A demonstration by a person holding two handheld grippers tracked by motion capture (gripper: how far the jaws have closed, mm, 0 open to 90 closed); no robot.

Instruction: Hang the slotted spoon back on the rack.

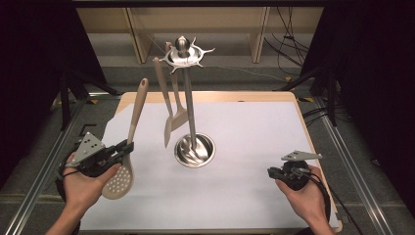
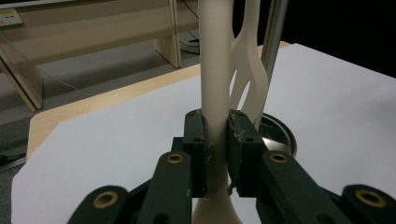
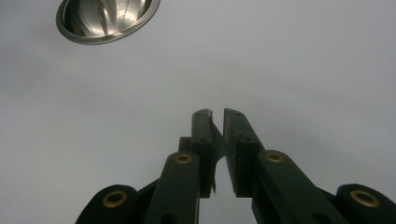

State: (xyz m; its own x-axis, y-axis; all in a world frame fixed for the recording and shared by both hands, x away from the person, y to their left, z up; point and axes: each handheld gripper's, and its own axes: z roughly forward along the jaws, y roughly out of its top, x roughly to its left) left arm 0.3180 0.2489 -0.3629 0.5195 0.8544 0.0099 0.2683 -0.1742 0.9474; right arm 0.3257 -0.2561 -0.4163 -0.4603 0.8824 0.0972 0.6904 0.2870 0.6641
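A beige slotted spoon (image 1: pixel 136 110) stands almost upright at the table's left, its perforated bowl lowest, above the white sheet. My left gripper (image 1: pixel 128 146) is shut on the handle just above the bowl. In the left gripper view the pads (image 2: pixel 195 135) press both sides of the spoon handle (image 2: pixel 215 60). A steel utensil stand (image 1: pixel 190 112) rises mid-table from a round base (image 1: pixel 208 147). Two beige utensils, one a slotted turner (image 1: pixel 178 115), hang from its top ring (image 1: pixel 195 58). My right gripper (image 1: pixel 270 171) rests low at the right, jaws together and empty (image 3: pixel 217 114).
A white sheet (image 1: pixel 254 137) covers most of the wooden table (image 1: pixel 147 96). The left gripper view has the turner (image 2: pixel 247 70) and stand pole (image 2: pixel 273 37) just behind the spoon. The stand's base (image 3: pixel 107 18) lies ahead of my right gripper. Wooden furniture legs and cables stand beyond the table.
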